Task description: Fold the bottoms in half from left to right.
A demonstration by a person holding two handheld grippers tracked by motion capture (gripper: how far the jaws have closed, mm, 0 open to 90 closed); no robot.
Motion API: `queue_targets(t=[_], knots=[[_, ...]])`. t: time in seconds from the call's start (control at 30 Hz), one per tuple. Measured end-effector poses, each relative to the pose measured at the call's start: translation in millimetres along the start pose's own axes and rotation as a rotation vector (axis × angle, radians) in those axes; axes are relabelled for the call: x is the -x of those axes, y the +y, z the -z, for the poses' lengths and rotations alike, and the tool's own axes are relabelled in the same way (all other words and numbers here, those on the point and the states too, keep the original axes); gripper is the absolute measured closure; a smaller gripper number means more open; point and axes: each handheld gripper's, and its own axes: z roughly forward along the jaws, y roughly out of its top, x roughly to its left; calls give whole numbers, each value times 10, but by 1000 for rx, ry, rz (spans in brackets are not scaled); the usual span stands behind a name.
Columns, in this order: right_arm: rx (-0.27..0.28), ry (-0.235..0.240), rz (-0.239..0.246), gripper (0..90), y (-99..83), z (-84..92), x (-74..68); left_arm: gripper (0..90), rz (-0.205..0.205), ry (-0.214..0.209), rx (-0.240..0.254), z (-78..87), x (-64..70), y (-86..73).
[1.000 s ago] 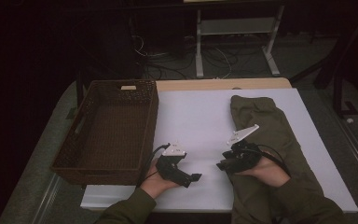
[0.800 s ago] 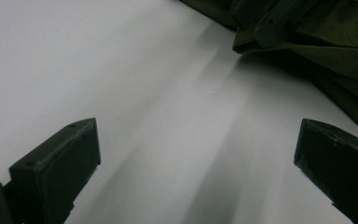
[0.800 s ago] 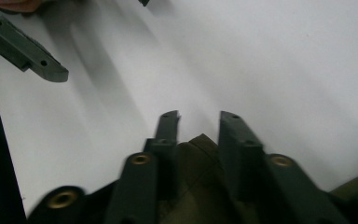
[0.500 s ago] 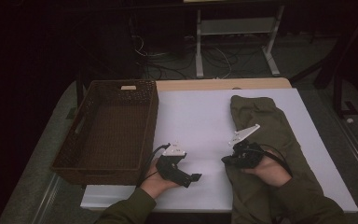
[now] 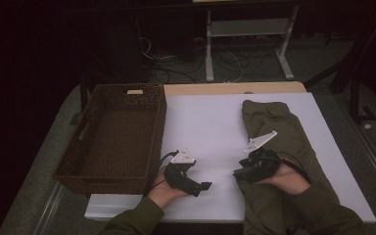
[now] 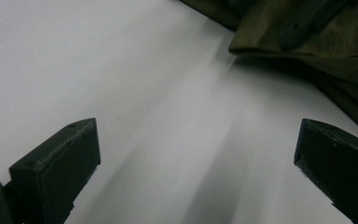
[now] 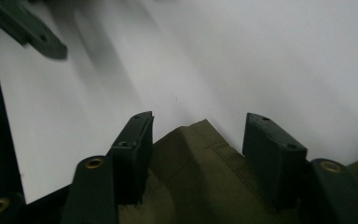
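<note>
A white-topped counter (image 5: 210,122) is seen from above. An olive-green cloth garment (image 5: 274,122), laid out lengthwise, is spread along the counter's right side, from its far edge to the near edge. A dark brown woven rectangular basket (image 5: 112,137) is set at the counter's left edge, well apart from the garment.

The right hand-held gripper (image 5: 240,172) is held low at the garment's left border, near the counter's front edge. In the right gripper view, a folded corner of the garment (image 7: 200,154) is seen between the two black jaws, which have just been opening; they stand about half apart, and the pads are not pressed on the cloth.

The left hand-held gripper (image 5: 203,187) is held over bare counter to the left of the garment, between it and the basket. In the left gripper view its jaws are spread wide with nothing between them, and the garment's edge (image 6: 307,46) is seen farther off.
</note>
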Motion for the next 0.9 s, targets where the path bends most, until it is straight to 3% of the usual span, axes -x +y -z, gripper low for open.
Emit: queue_targets(t=[0.17, 0.33, 0.4, 0.43, 0.47, 0.53, 0.57, 0.63, 0.9], knots=[[-70, -32, 31, 397, -103, -138, 9, 0, 0, 3, 1, 11, 0, -2], [-92, -54, 55, 414, -149, -197, -2, 0, 0, 2, 0, 7, 0, -1], [-85, -66, 66, 509, -147, -193, -6, 0, -2, 1, -3, -2, 3, -2], [-85, -66, 66, 509, -147, -193, -6, 0, -2, 1, -3, -2, 3, -2], [-76, -57, 74, 614, -148, -190, -11, 0, -3, 2, -5, -5, 4, -1], [-75, -53, 78, 644, -148, -190, -14, 0, -3, 1, -5, -5, 4, -1], [-71, -41, 82, 719, -145, -192, -16, 0, -3, 1, -6, -7, 4, 0], [-70, -28, 81, 768, -145, -194, -14, 0, -3, 0, -8, -13, 6, -1], [-54, -15, 93, 829, -133, -162, -12, 0, -1, 1, -1, 3, -5, -1]])
